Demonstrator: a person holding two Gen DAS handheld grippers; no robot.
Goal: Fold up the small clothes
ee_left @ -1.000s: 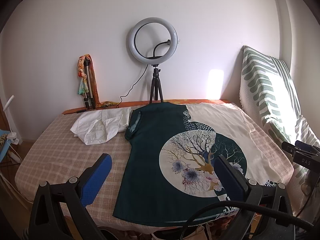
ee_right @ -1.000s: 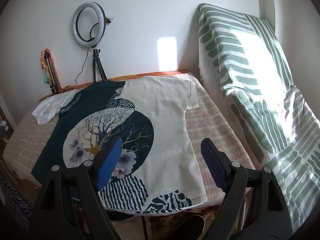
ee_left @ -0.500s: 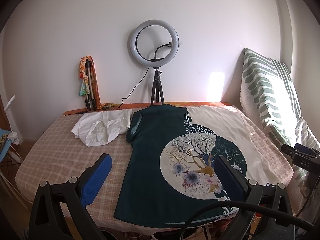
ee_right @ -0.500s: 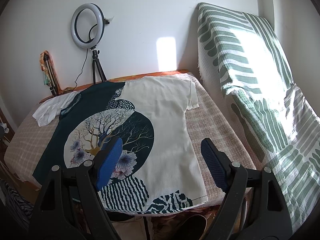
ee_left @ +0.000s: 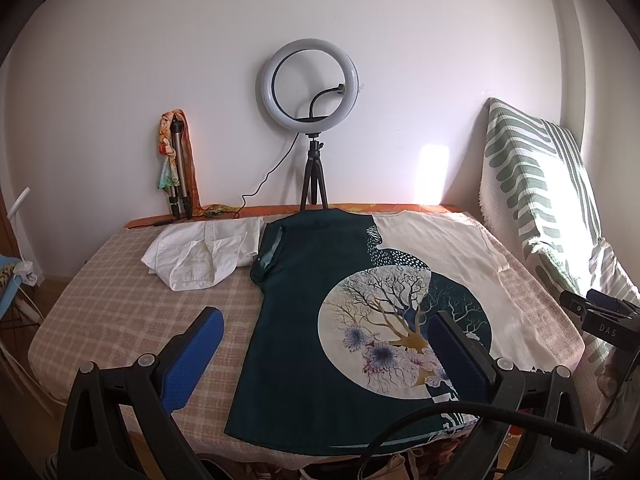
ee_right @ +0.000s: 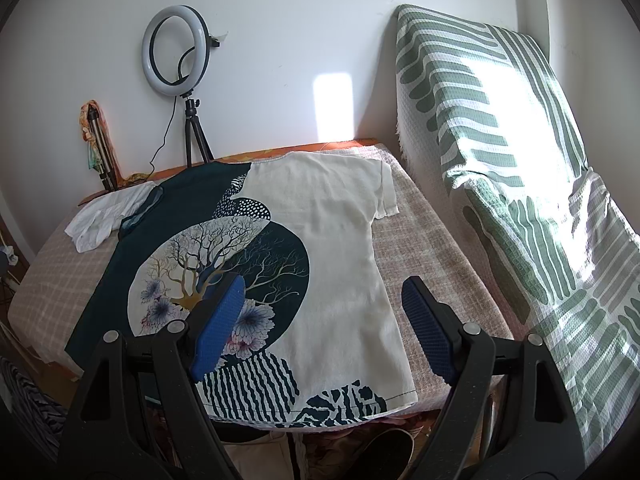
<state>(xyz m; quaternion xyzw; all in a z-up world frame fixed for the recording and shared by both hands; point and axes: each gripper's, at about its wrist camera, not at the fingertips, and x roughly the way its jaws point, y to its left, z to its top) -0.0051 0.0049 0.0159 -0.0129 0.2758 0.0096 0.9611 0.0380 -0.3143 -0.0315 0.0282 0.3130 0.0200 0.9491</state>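
A T-shirt [ee_left: 312,300], half dark green and half cream with a round tree print, lies flat and face up on the checked table [ee_left: 120,308]. It also shows in the right wrist view [ee_right: 340,232]. My left gripper [ee_left: 324,356] is open and empty, held above the shirt's near hem on the green side. My right gripper [ee_right: 324,332] is open and empty, above the near hem on the cream side. A crumpled white garment [ee_left: 200,252] lies at the back left, beside the shirt's green sleeve.
A ring light on a tripod [ee_left: 310,120] stands at the back by the wall. A folded tripod with a scarf [ee_left: 176,168] leans at the back left. A green-striped covered cushion [ee_right: 500,152] rises along the table's right side.
Both grippers have drawn back and risen slightly, so the table sits a little lower in both views. The shirt has not moved and both jaws stay open.
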